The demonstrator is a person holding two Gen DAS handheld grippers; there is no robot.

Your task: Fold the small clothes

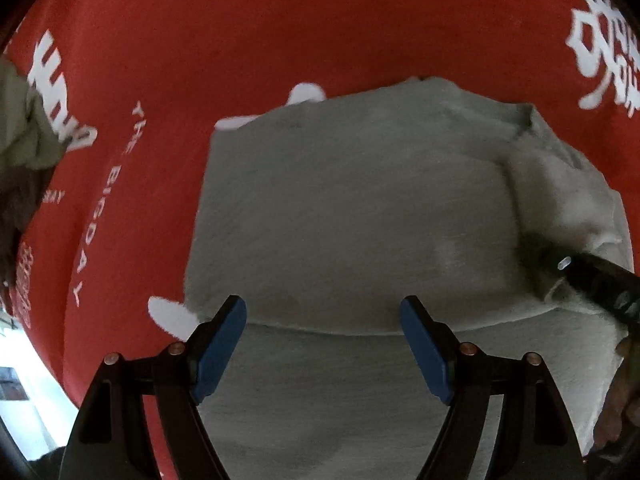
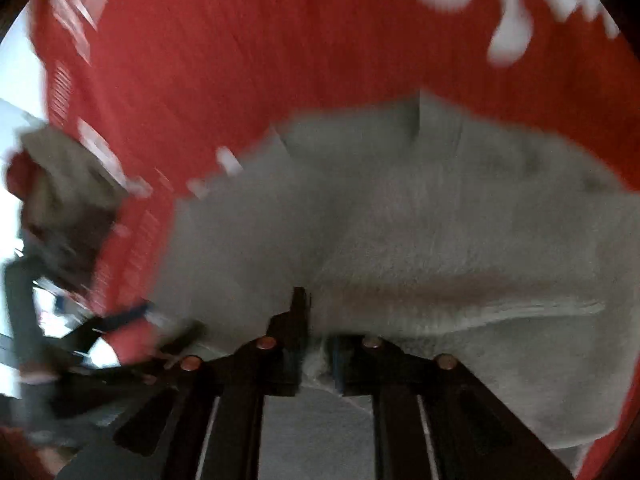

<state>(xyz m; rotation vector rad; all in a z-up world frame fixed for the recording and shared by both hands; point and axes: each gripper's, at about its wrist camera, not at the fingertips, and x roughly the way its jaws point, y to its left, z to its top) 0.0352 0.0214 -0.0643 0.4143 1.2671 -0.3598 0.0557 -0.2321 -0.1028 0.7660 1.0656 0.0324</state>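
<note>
A soft grey knit garment (image 1: 352,208) lies partly folded on the red printed tablecloth (image 1: 240,32). The left gripper (image 1: 323,344) hovers above it, jaws apart; the right gripper (image 2: 316,344) seems pinched on its edge, though blurred. Next, that fold needs laying flat

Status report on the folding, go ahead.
Left gripper open above grey garment. Right gripper pinching its edge. More clothes piled far left.

A red cloth (image 1: 280,40) with white lettering (image 1: 108,208) covers the surface.
</note>
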